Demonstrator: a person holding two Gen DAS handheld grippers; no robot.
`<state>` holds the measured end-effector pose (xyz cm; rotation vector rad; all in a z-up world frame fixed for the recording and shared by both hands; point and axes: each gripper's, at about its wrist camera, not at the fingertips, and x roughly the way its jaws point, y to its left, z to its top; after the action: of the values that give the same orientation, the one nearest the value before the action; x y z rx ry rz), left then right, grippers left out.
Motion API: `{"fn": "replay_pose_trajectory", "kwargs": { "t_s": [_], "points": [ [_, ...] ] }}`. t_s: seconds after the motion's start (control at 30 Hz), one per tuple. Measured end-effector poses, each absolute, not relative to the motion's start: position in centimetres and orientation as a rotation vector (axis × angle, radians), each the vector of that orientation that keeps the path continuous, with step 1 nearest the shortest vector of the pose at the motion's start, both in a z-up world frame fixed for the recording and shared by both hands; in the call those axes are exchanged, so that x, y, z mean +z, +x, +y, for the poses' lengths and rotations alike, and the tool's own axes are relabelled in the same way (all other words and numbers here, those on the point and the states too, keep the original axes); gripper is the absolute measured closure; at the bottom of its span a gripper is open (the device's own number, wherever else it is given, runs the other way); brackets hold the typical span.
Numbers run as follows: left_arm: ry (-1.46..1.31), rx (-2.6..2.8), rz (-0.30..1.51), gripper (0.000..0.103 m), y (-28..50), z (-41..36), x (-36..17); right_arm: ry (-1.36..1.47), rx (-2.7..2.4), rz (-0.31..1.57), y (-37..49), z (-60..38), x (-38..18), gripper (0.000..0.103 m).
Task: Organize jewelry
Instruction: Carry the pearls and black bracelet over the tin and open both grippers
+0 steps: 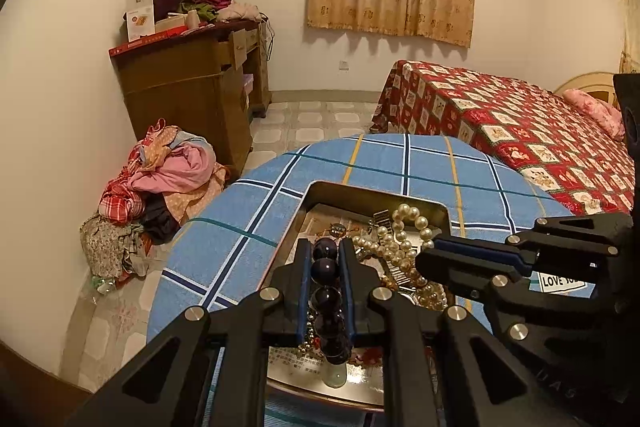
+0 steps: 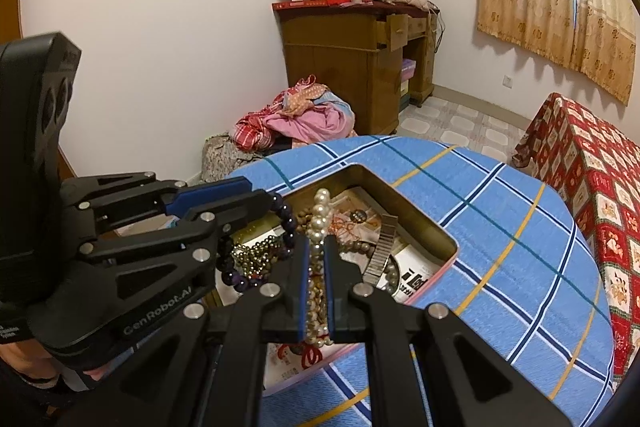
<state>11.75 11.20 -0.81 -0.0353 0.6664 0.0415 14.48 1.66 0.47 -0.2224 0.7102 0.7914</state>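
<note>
An open metal tin [image 1: 404, 194] [image 2: 420, 223] full of jewelry sits on a round table under a blue plaid cloth [image 1: 240, 219] [image 2: 500, 227]. My left gripper [image 1: 326, 247] is shut on a bracelet of large dark purple beads [image 1: 325, 267] [image 2: 285, 223], held over the tin. My right gripper [image 2: 318, 247] [image 1: 430, 253] is shut on a strand of white pearls [image 2: 320, 223] [image 1: 400, 231] that trails down into the tin. A metal watch band [image 2: 382, 251] and gold-coloured beads [image 2: 256, 253] lie among the pile in the tin.
A bed with a red patterned cover [image 1: 540, 131] [image 2: 600, 195] stands to the right of the table. A wooden desk [image 1: 192, 83] [image 2: 348, 59] piled with clothes and boxes stands by the wall. More clothes [image 1: 160, 179] [image 2: 304, 123] are heaped on the floor.
</note>
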Motion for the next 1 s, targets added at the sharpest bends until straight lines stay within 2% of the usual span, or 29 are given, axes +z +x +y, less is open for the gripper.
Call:
{"fn": "replay_pose_trajectory", "kwargs": {
  "t_s": [1.0],
  "points": [
    [-0.016, 0.072, 0.708, 0.089, 12.1, 11.7, -2.6, -0.239, 0.775, 0.769, 15.4, 2.1, -2.1, 0.094]
  ]
}}
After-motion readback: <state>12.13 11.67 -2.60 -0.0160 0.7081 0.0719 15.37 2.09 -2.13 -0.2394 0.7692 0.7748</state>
